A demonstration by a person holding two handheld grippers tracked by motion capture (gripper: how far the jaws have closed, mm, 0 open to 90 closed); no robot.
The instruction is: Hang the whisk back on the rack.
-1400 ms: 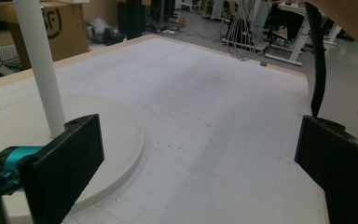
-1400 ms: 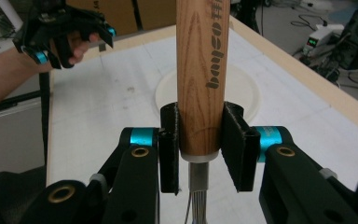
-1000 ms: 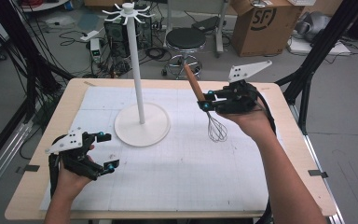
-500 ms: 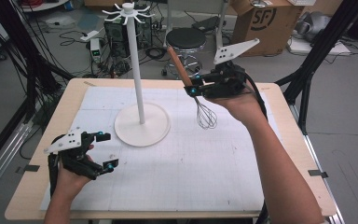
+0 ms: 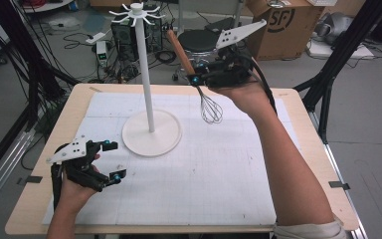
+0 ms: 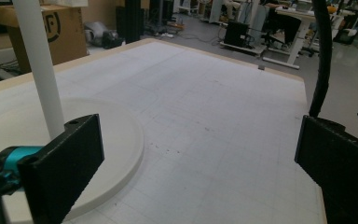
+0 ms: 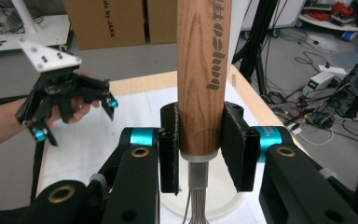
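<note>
The right gripper (image 5: pixel 197 78) is up in the air over the far side of the table (image 5: pixel 308 144), its jaws clamped on the wooden handle of a wire whisk (image 5: pixel 205 97) whose wire head hangs down clear of the white gridded mat (image 5: pixel 214 174). Beside it stands a white rack (image 5: pixel 148 99) with a round base and hooks at the top. The left gripper (image 5: pixel 110 160) hovers low at the near left corner, jaws spread wide and gripping nothing.

Whisk (image 5: pixel 199 79): wooden handle, wire head down, tilted, airborne right of white hook stand (image 5: pixel 149 99), apparently apart.
</note>
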